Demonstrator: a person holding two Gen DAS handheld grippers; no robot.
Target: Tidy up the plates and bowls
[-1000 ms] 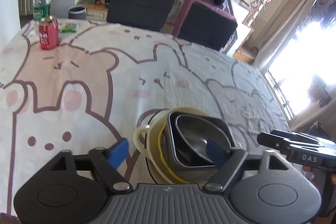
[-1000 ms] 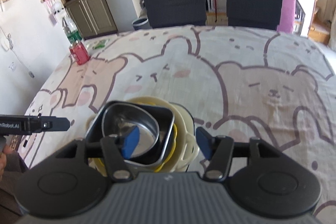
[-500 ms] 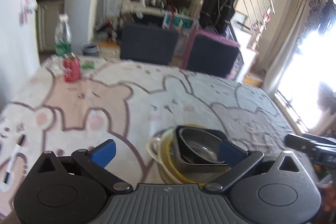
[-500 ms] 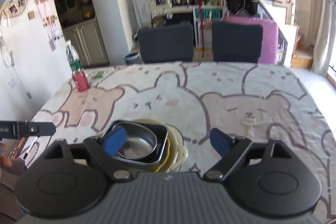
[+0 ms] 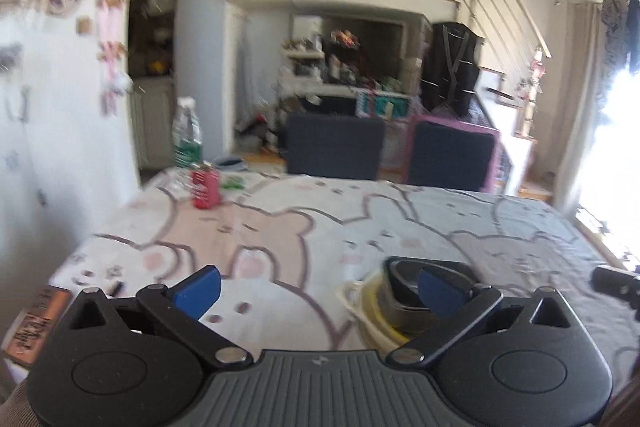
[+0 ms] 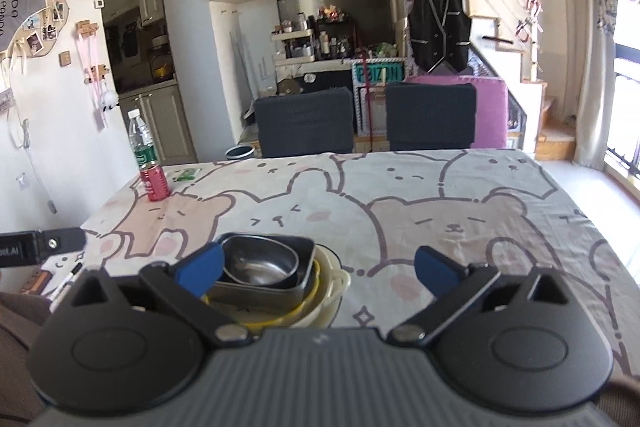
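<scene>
A nested stack sits near the table's front edge: a steel bowl (image 6: 260, 265) inside a dark square pan (image 6: 304, 267), on a yellow bowl and a cream bowl (image 6: 332, 301) with handles. In the left wrist view the stack (image 5: 394, 291) lies low and right, partly behind one finger. My left gripper (image 5: 320, 289) is open and holds nothing. My right gripper (image 6: 319, 269) has its jaws opening wide, pads off the dishes, with the stack behind its left finger (image 6: 200, 267). Each gripper's tip shows at the edge of the other's view.
The bear-print tablecloth (image 6: 400, 195) covers the table. A red can (image 6: 155, 183), a water bottle (image 6: 140, 139) and a green packet (image 6: 187, 174) stand at the far left. A marker (image 6: 70, 275) and a book (image 5: 36, 323) lie at the near left. Two dark chairs (image 6: 304, 125) stand behind.
Both grippers have drawn back from the stack and tilted up, so more of the room shows. Their jaws have spread wider. The stack stays on the table.
</scene>
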